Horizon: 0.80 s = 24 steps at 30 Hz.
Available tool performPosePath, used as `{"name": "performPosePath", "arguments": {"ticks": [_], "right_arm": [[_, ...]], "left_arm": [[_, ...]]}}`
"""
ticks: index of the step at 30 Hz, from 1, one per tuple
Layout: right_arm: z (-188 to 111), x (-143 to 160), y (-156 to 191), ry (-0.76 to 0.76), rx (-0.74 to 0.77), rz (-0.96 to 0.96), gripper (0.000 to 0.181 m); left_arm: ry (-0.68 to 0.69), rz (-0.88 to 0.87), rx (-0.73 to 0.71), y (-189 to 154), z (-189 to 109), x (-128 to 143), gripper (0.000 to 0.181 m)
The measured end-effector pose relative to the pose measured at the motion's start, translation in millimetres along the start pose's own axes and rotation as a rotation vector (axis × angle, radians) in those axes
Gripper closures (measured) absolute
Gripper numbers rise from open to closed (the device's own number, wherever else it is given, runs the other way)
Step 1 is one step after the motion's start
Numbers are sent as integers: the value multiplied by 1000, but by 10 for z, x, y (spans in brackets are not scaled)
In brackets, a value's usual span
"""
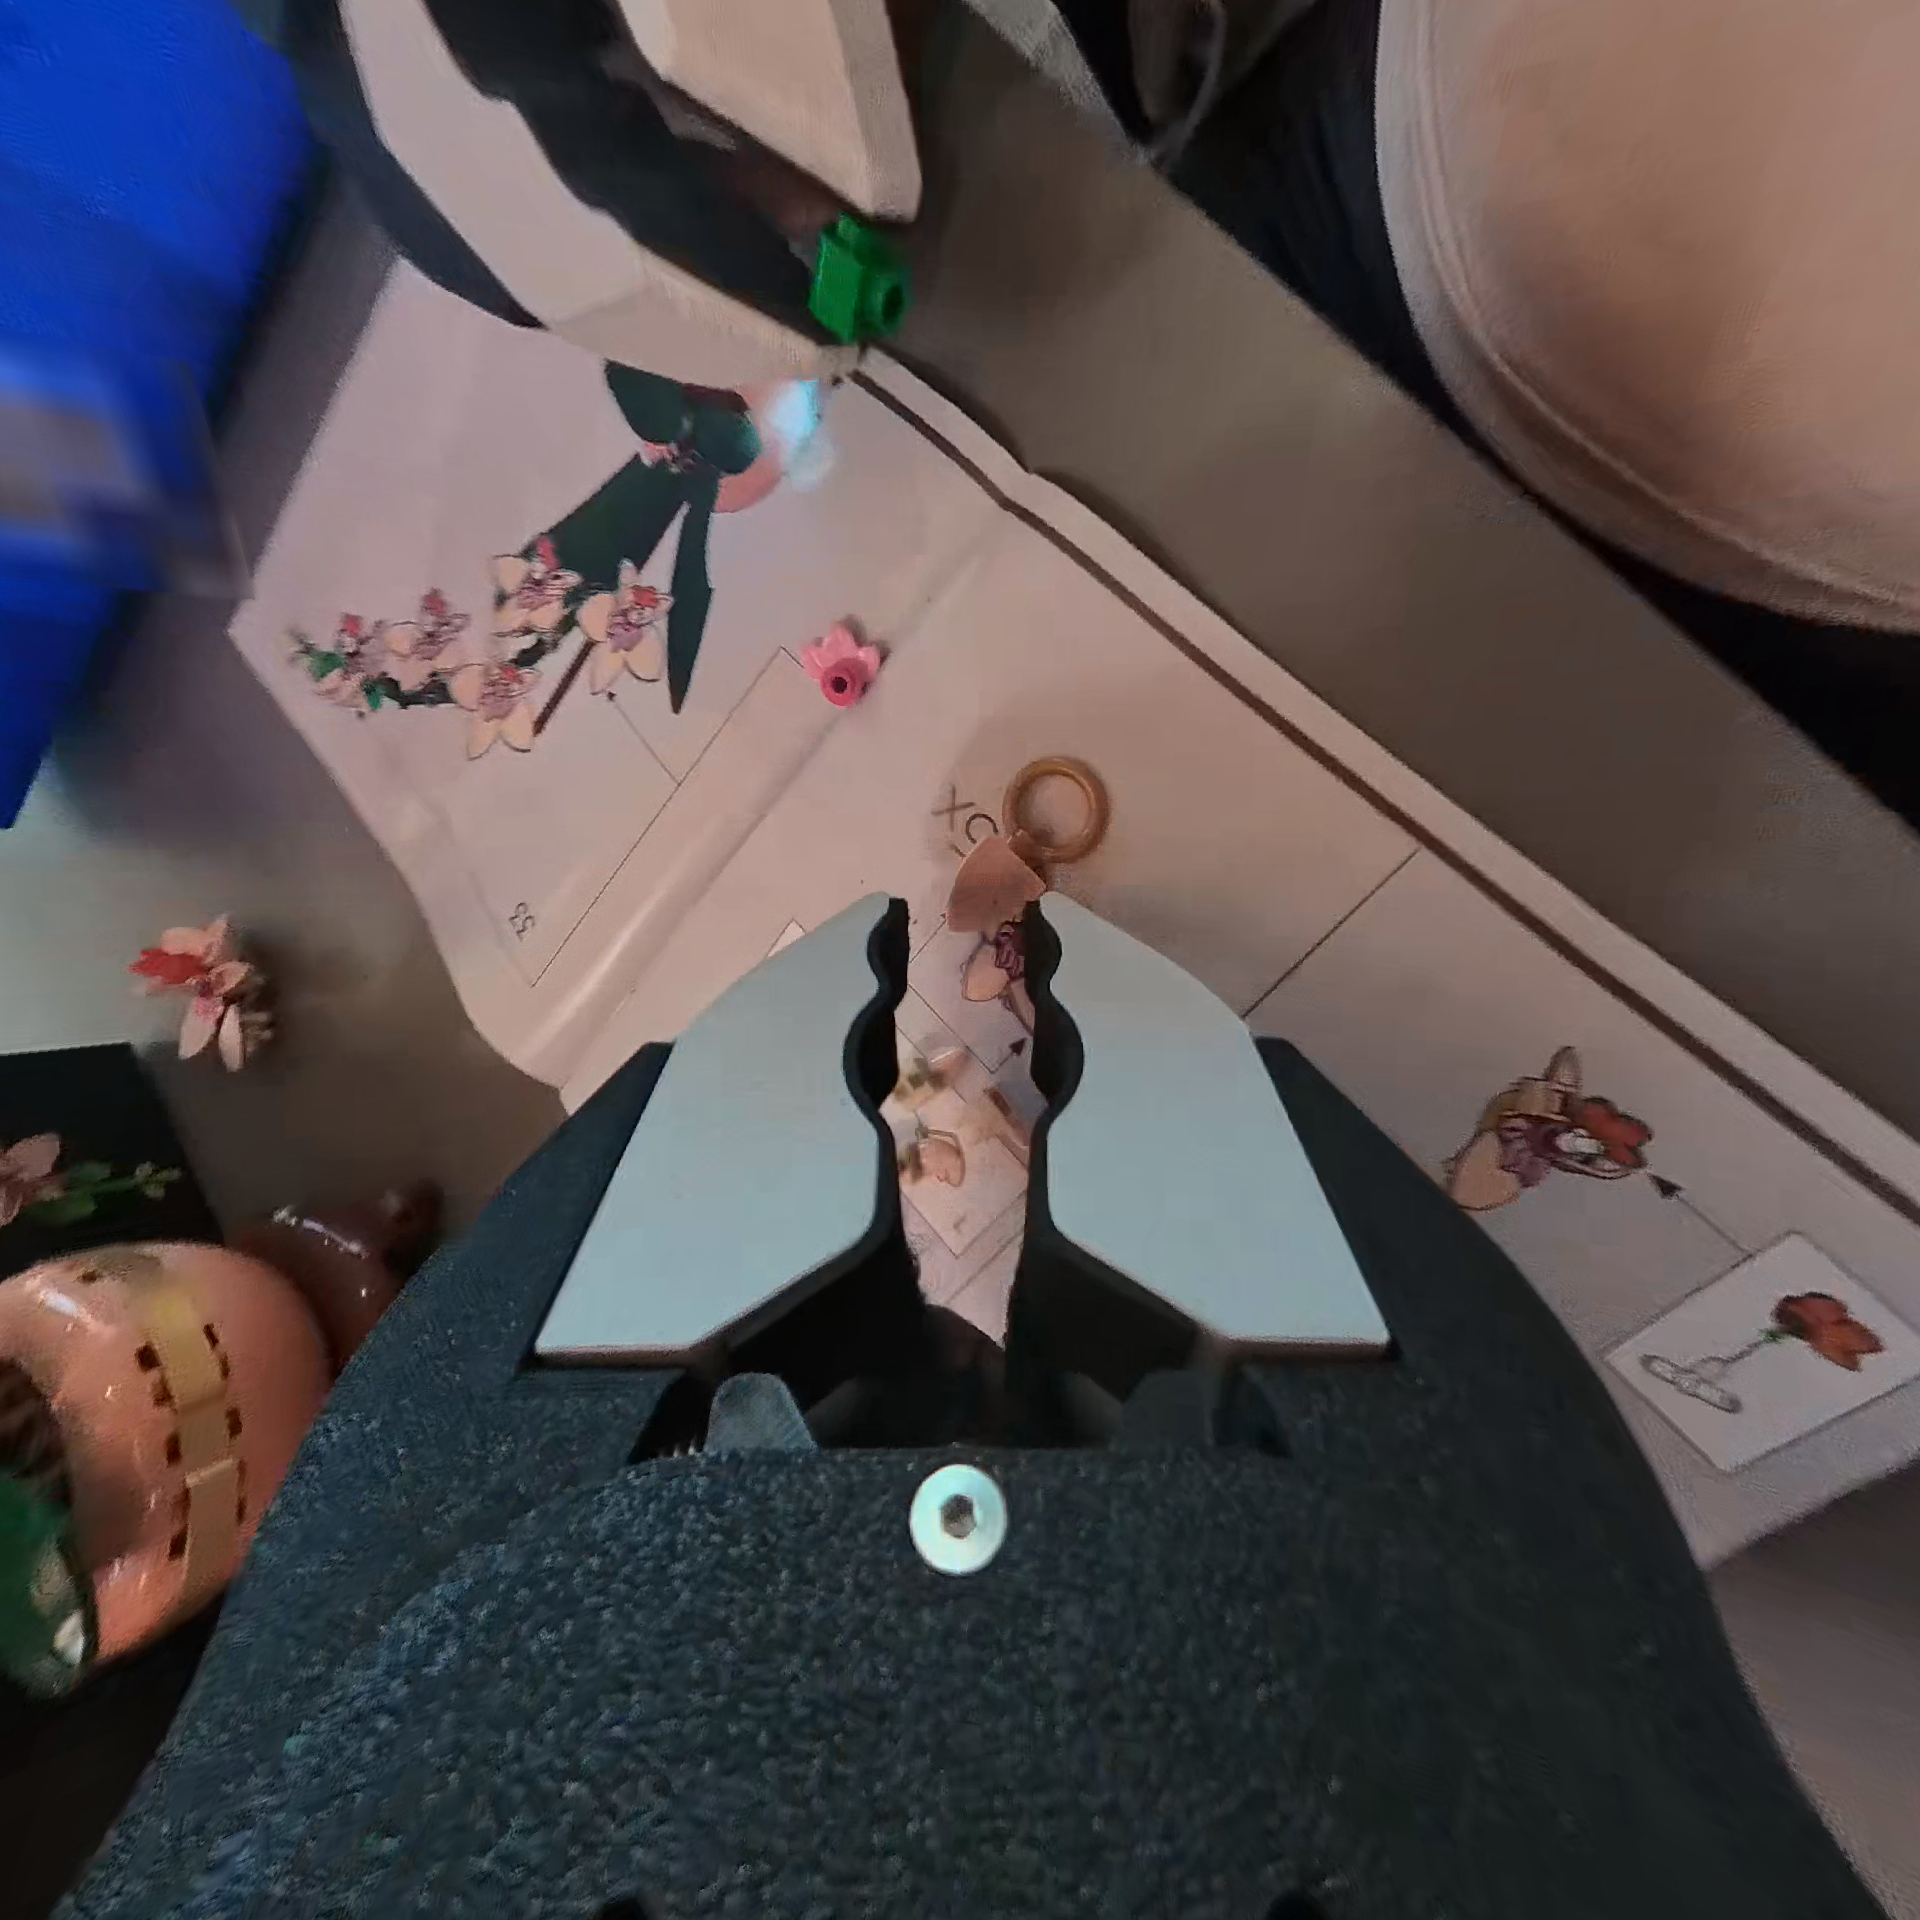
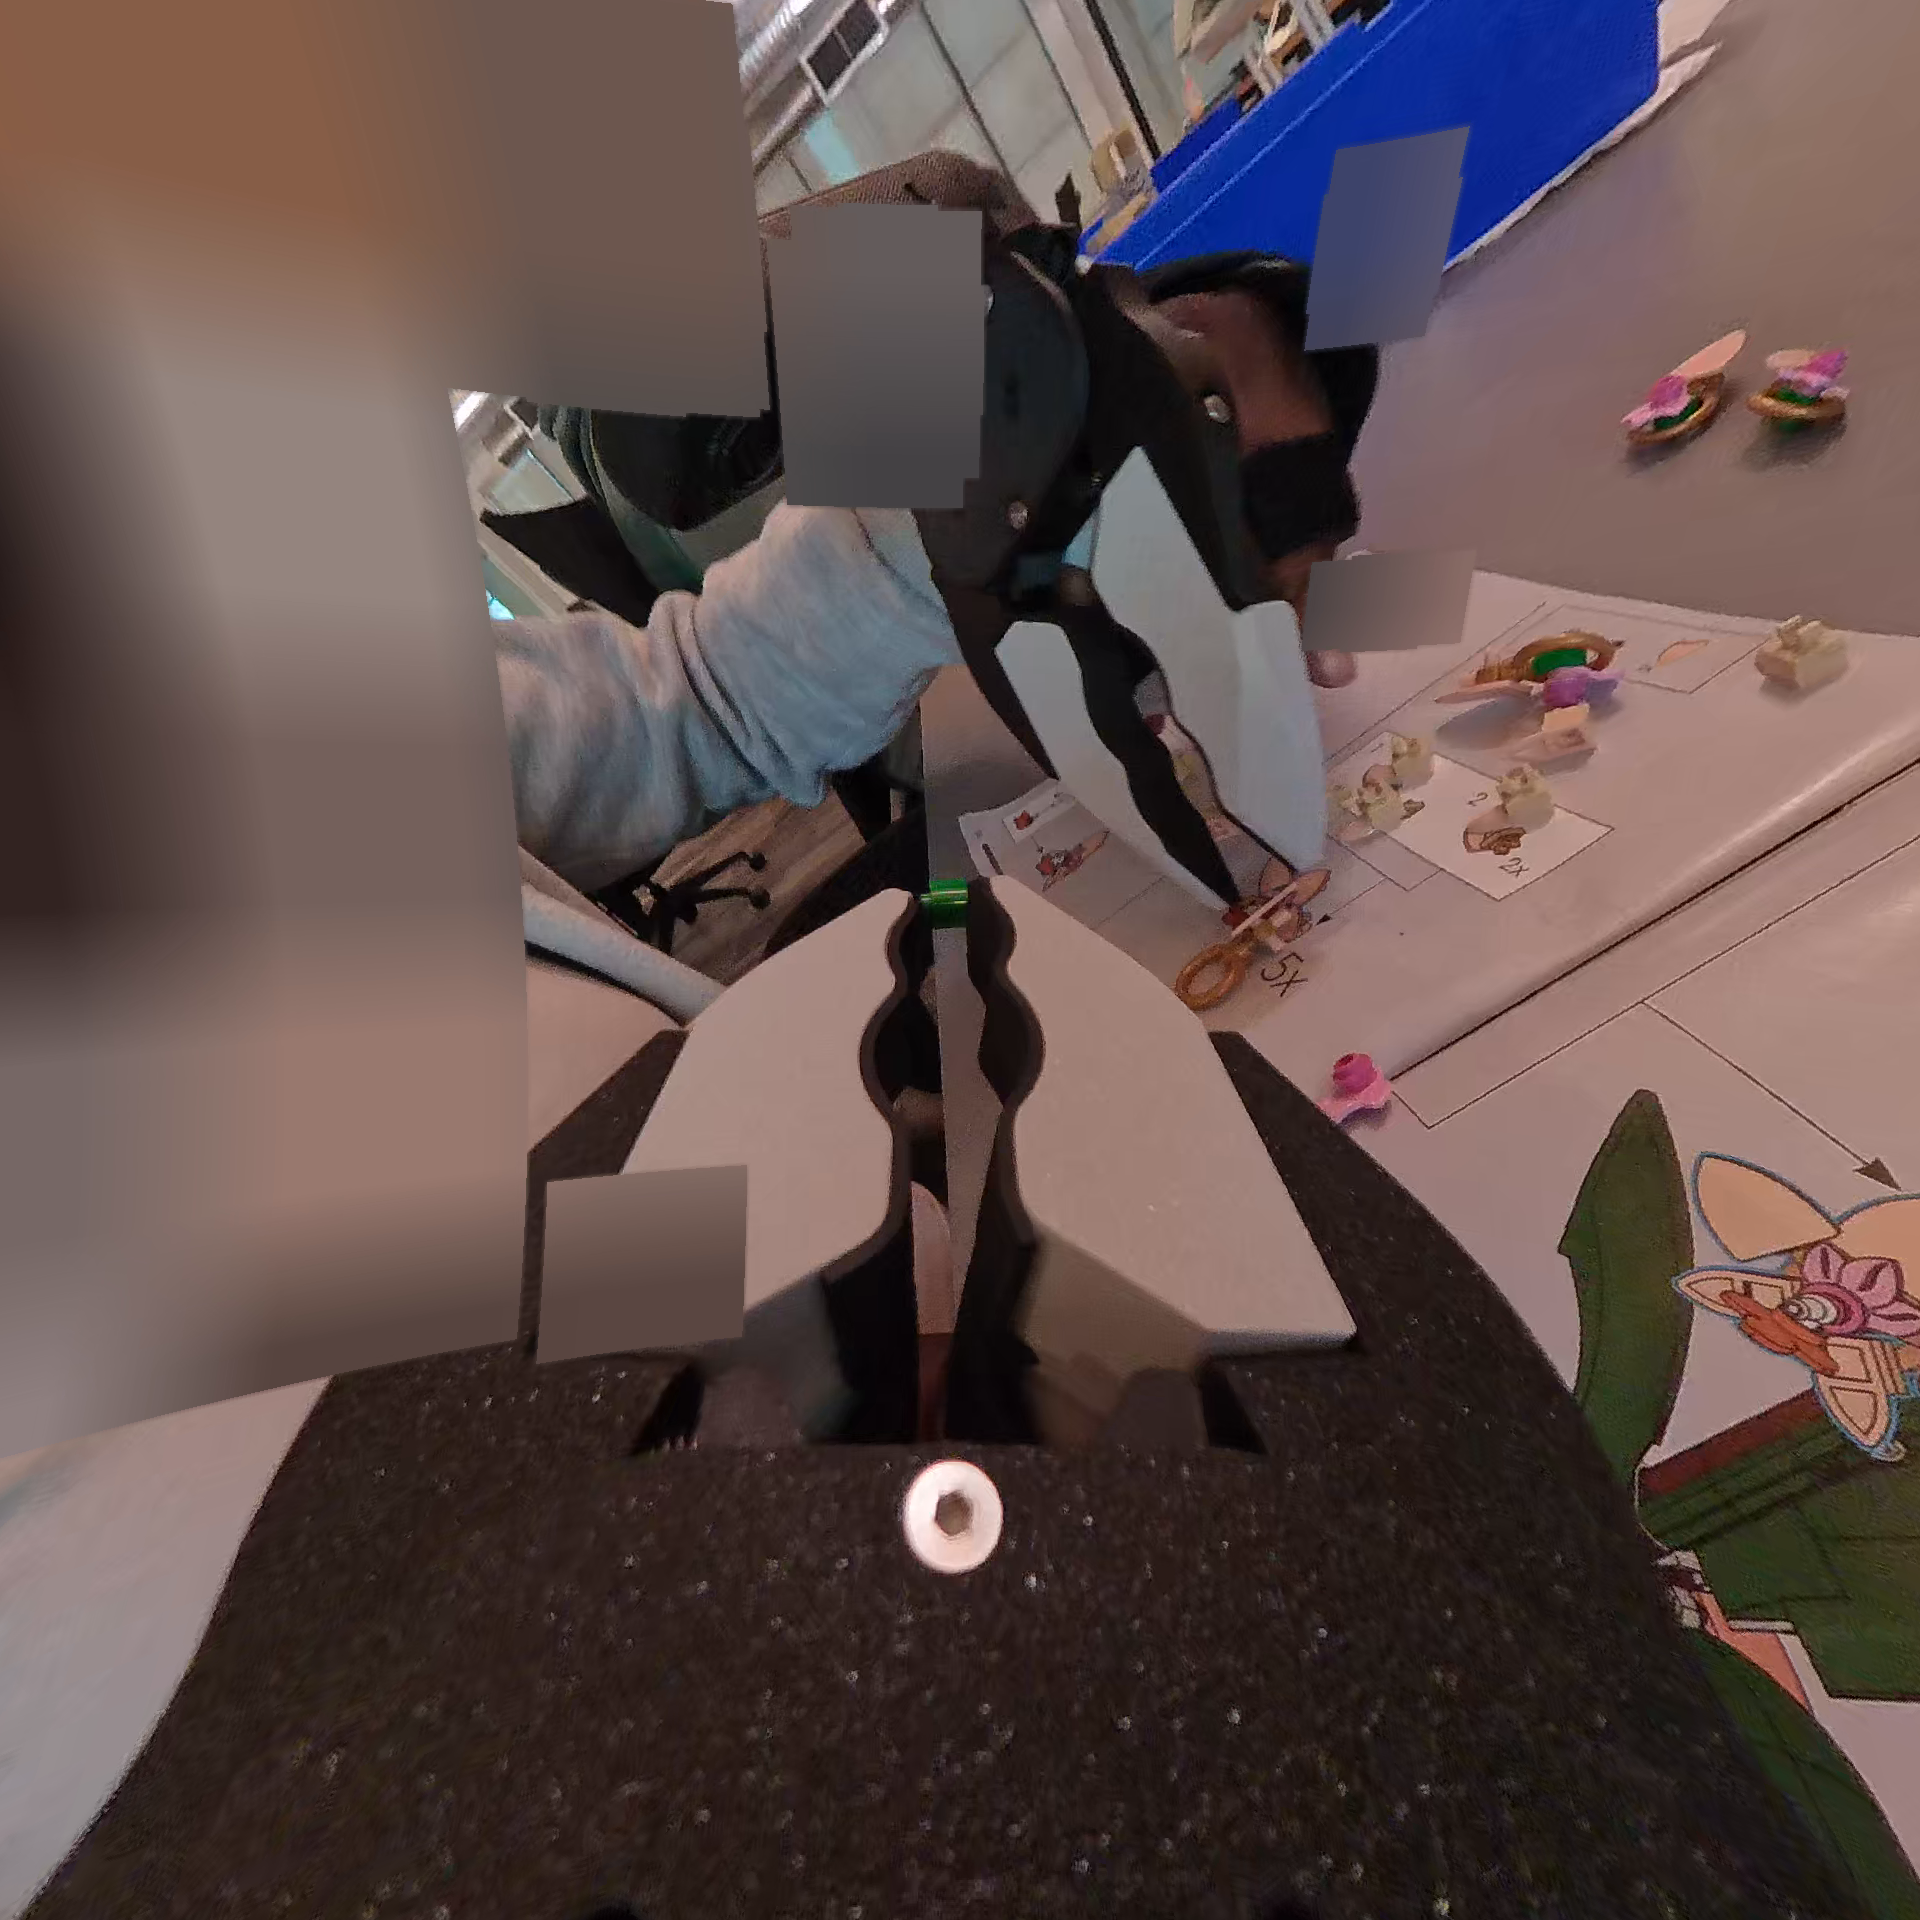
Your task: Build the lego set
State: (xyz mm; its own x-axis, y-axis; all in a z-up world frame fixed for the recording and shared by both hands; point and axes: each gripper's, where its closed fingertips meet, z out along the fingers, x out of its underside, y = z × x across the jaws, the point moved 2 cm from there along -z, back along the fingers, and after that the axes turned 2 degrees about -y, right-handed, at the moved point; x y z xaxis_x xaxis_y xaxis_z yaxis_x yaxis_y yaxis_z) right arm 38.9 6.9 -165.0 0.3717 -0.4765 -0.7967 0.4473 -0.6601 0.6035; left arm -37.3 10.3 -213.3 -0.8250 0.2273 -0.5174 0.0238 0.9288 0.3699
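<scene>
My left gripper point(image 1: 966, 914) is low over the open instruction booklet point(image 1: 1195, 935), its jaws close together on a tan petal point(image 1: 992, 883) joined to a gold ring point(image 1: 1099, 821). It also shows in the right wrist view point(image 2: 1242, 894), tips down on that petal point(image 2: 1299, 888). My right gripper point(image 2: 943, 914) is shut on a small green piece point(image 2: 943, 899) and held in the air. In the left wrist view it point(image 1: 831, 312) hangs above the booklet with the green piece point(image 1: 857, 281) at its tip. A loose pink flower piece point(image 1: 842, 665) point(image 2: 1356, 1086) lies on the page between them.
A blue box point(image 1: 104, 364) point(image 2: 1299, 156) stands at the table's far side. A pink pot point(image 1: 156, 1434), a brown piece point(image 1: 343, 1257) and a built flower point(image 1: 208, 987) sit left. Flower sub-assemblies point(image 2: 1673, 410) and cream bricks point(image 2: 1803, 649) lie right. A person's sleeve point(image 2: 727, 675) is behind.
</scene>
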Motion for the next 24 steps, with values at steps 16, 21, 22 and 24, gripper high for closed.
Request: {"name": "performPosePath", "arguments": {"ticks": [16, 21, 22, 24], "right_arm": [[109, 279, -124, 248, 182, -193, 173], [123, 233, -145, 271, 246, -254, 173], [114, 215, -139, 270, 255, -265, 173], [94, 189, -135, 269, 274, -281, 173]], "left_arm": [[97, -644, -320, -233, -148, 2, 162], [-63, -1004, -309, -165, -97, -54, 156], [-18, -1021, -315, -177, -67, 17, 154], [42, -1041, -333, -189, -18, 114, 155]]}}
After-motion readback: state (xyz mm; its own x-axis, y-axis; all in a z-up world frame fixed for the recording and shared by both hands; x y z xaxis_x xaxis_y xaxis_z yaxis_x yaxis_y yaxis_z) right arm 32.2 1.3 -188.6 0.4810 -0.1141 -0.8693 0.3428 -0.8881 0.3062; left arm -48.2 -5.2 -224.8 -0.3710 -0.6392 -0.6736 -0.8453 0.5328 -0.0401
